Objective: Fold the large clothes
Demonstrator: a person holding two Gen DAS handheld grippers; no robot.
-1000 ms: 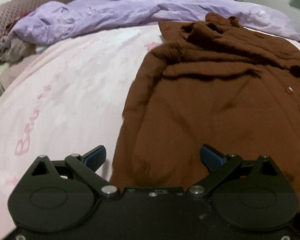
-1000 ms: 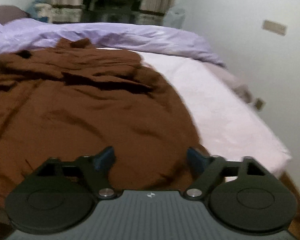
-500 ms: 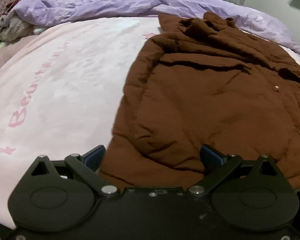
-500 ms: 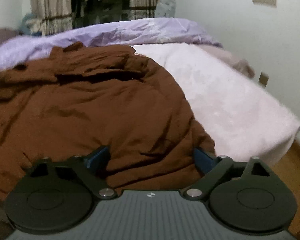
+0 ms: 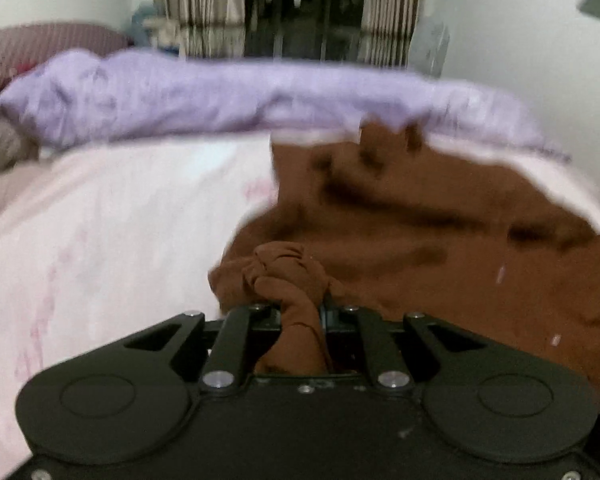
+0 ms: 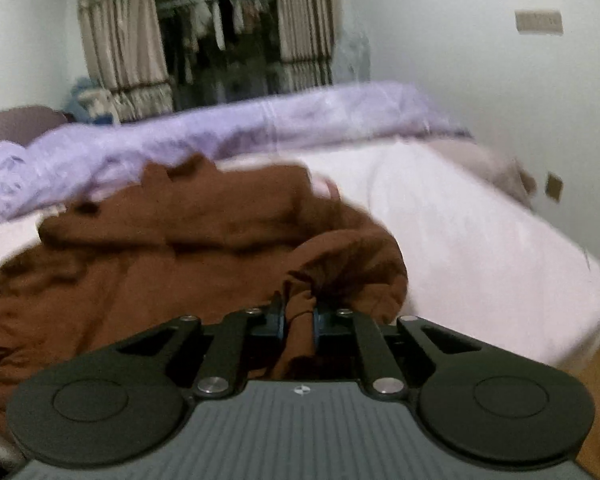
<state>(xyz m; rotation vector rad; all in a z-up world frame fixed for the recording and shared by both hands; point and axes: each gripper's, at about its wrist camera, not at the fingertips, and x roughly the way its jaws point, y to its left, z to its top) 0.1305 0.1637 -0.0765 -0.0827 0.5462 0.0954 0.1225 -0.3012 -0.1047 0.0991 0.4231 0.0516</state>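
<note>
We had both claws, left gripper and right gripper, just closed, pinching the near hem of the brown coat, which stretched away across the bed toward its far edge

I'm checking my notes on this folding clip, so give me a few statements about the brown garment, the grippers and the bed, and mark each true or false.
1. The left gripper is shut on the brown garment. True.
2. The right gripper is open and holds nothing. False: it is shut on a bunch of the same garment, its jaws having just closed.
3. The garment lies on a green sheet. False: the sheet is pale pink.
4. A purple duvet lies along the far side of the bed. True.
</note>
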